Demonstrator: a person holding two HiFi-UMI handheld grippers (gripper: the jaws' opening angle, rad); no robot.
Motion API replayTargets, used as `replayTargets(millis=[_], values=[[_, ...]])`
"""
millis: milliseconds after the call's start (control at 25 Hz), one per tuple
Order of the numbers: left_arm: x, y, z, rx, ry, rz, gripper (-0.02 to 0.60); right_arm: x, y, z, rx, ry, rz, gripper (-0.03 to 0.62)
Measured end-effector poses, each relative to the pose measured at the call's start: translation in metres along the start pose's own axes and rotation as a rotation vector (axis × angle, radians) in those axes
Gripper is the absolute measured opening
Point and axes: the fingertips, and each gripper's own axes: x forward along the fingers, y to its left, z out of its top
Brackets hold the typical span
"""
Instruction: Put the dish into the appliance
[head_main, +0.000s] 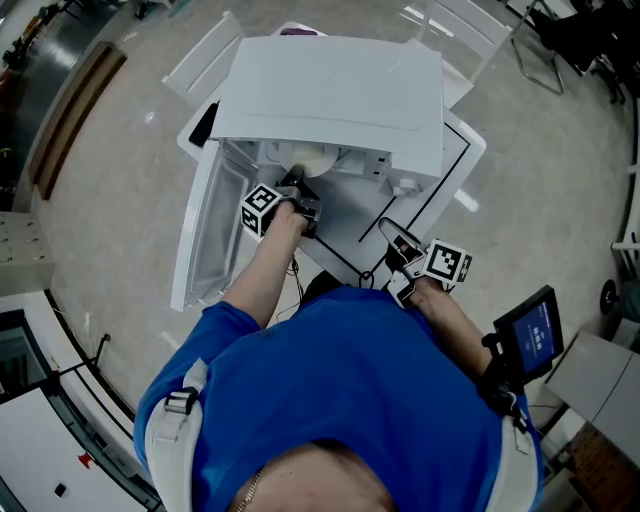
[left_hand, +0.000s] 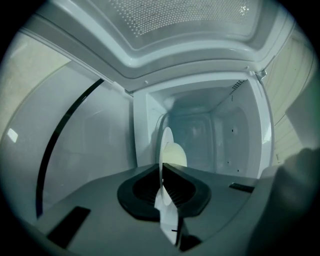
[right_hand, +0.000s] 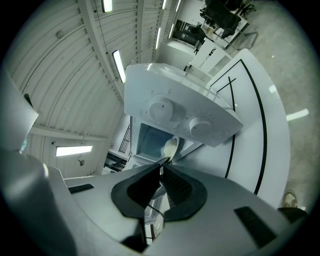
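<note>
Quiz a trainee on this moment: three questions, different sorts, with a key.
1. True or false: the microwave has its door open.
2. Fill in: the right gripper is ____ (open/shut), with nothing between its fingers.
3. What holds the dish? A. the left gripper B. the right gripper C. nothing, it lies on the table

Key: 1 true; 2 shut; 3 A
</note>
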Motion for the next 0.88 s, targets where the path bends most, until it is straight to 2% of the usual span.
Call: replayTargets(millis=[320, 480, 640, 720, 880], values=[[0.012, -0.002, 0.003, 0.048, -0.004, -0.01, 0.015, -0.002, -0.004, 0.006, -0.008, -0.018, -0.016, 0.015], [0.012, -0.006, 0.002, 0.11, 0.012, -0.044, 0.015, -0.003, -0.004, 0.006, -0.009, -0.02, -0.017, 0.015], [0.012, -0.01, 0.0, 0.2, 0.036, -0.087, 0.019, -0.005, -0.007, 0.004, -0.002, -0.016, -0.04, 0.015], [0.011, -0.013, -0.001, 0.261, 0.048, -0.103, 0.042, -0.006, -0.008, 0.003, 0.004, -0.013, -0.049, 0.015], [0.011, -0.018, -0.005, 0.38, 0.071, -0.13, 0.078, -0.002, -0.002, 0.003, -0.011, -0.014, -0.007, 0.015]])
